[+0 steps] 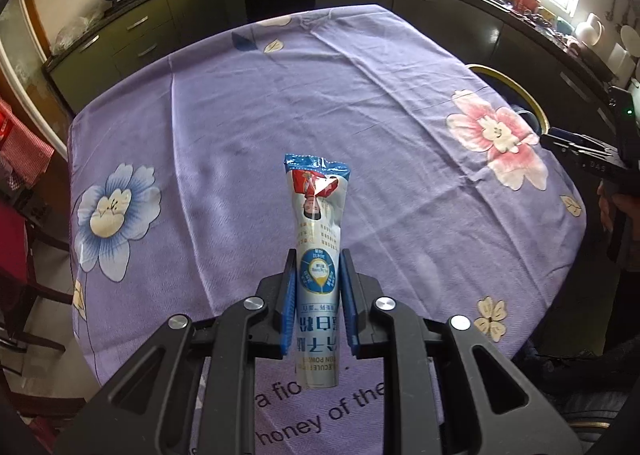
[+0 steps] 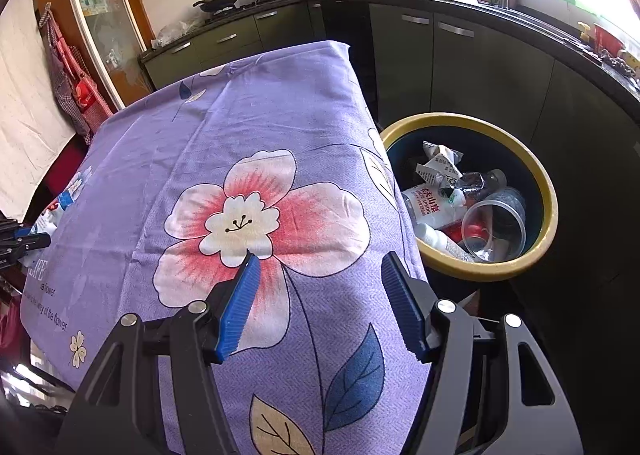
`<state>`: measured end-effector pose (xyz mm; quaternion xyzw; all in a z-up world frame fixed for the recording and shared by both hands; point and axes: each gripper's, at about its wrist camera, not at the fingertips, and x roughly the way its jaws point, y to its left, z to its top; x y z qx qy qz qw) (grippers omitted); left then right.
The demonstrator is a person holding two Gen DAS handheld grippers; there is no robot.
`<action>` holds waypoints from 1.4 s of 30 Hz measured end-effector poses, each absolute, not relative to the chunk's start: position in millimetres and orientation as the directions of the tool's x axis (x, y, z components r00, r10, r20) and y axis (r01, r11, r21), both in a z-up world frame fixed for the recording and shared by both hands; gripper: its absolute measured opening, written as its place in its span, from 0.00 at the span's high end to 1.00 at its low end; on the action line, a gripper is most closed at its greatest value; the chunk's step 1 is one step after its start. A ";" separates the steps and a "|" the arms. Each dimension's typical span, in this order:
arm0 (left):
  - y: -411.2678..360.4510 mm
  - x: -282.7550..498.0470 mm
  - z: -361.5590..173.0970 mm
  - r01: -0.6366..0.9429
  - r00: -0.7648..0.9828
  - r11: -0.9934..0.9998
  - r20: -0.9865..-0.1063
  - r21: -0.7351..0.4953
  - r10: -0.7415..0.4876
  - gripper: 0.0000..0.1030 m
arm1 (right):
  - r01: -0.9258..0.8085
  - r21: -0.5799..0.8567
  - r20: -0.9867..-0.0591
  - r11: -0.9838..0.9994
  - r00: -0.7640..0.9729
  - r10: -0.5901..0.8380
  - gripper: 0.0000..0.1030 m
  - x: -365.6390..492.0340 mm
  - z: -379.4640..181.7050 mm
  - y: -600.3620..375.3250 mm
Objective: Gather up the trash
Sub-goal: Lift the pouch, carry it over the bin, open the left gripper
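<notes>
My left gripper (image 1: 318, 261) is shut on a white and blue snack wrapper (image 1: 318, 223) and holds it above the purple flowered tablecloth (image 1: 280, 95). The wrapper also shows at the far left of the right wrist view (image 2: 60, 203), with the left gripper's fingers (image 2: 28, 241) on it. My right gripper (image 2: 320, 267) is open and empty above the pink flower near the table's right edge; it shows at the right of the left wrist view (image 1: 576, 147). A yellow-rimmed trash bin (image 2: 548, 191) stands on the floor beside the table, holding bottles, a clear cup and wrappers.
Dark kitchen cabinets and a counter (image 2: 460, 35) with a wok, sink and dishes run behind and to the right of the table. The bin's rim (image 1: 516, 89) peeks over the table's right edge. A red chair (image 1: 16, 247) stands at the left.
</notes>
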<state>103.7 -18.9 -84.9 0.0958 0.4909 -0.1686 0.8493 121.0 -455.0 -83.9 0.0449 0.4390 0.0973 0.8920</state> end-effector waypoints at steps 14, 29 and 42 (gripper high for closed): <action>-158.5 138.1 -26.0 0.661 0.416 0.749 -0.814 -0.036 -0.406 0.81 | 0.048 0.204 -0.765 0.978 0.631 0.129 0.39 99.5 -88.1 -531.4; -372.7 217.1 -54.2 0.834 0.251 0.550 -0.853 -0.050 -0.458 0.81 | 0.202 0.226 -0.760 0.953 0.648 0.043 0.39 69.1 -93.8 -609.5; -476.0 270.9 -116.6 0.819 0.187 0.569 -0.900 -0.079 -0.393 0.68 | 0.245 0.274 -0.761 0.930 0.647 0.054 0.39 58.8 -105.5 -631.1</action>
